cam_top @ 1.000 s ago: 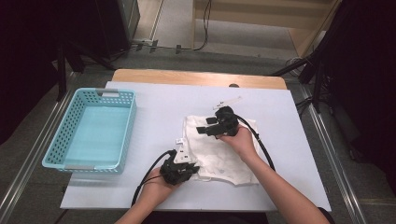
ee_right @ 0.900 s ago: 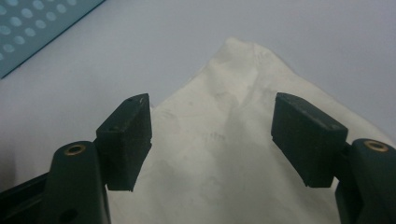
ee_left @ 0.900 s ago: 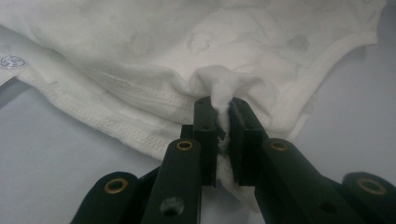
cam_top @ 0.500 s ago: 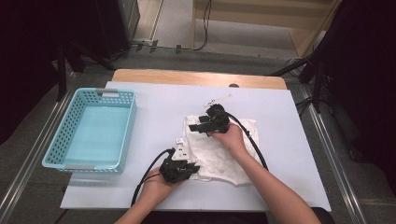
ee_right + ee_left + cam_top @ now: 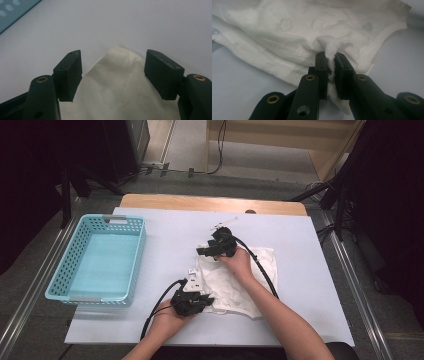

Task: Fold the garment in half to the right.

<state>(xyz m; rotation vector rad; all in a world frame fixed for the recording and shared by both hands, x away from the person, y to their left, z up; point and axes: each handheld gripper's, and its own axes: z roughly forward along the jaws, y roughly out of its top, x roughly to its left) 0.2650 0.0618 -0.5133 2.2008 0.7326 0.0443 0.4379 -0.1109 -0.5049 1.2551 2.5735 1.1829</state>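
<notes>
White garment (image 5: 240,277) lies crumpled on the pale table cover (image 5: 310,295), right of centre, well apart from the turquoise basket (image 5: 65,270) at the left. Fabric shows faint embossed round motifs and a stitched hem; could be a small top or bodysuit, cannot tell which. Long axis runs roughly from the near-left edge to the far-right corner in the high view, far corner drawn to a point.

Writing: a small white tag (image 5: 192,271) sits at the garment's left edge, and a bit of label print shows at the left margin of the left gripper view, but both are too small and blurred to read. No brand legible anywhere.

Left gripper (image 5: 192,301) at the garment's near-left edge, hand under it. In the left gripper view its jaws stand nearly together, pinching a bunched fold of the white cloth (image 5: 331,53); fabric puckers up between the pads and a bit hangs below them.

Right gripper (image 5: 210,247) at the garment's far-left corner, held by the right hand (image 5: 239,262), cable trailing back across the cloth. In the right gripper view the jaws stand wide apart, straddling the pointed corner of the garment (image 5: 120,75); the pads do not touch the fabric, nothing is gripped. Corner tip points away from the gripper, toward bare table.

Strip of wooden tabletop (image 5: 210,202) shows beyond the cover.
</notes>
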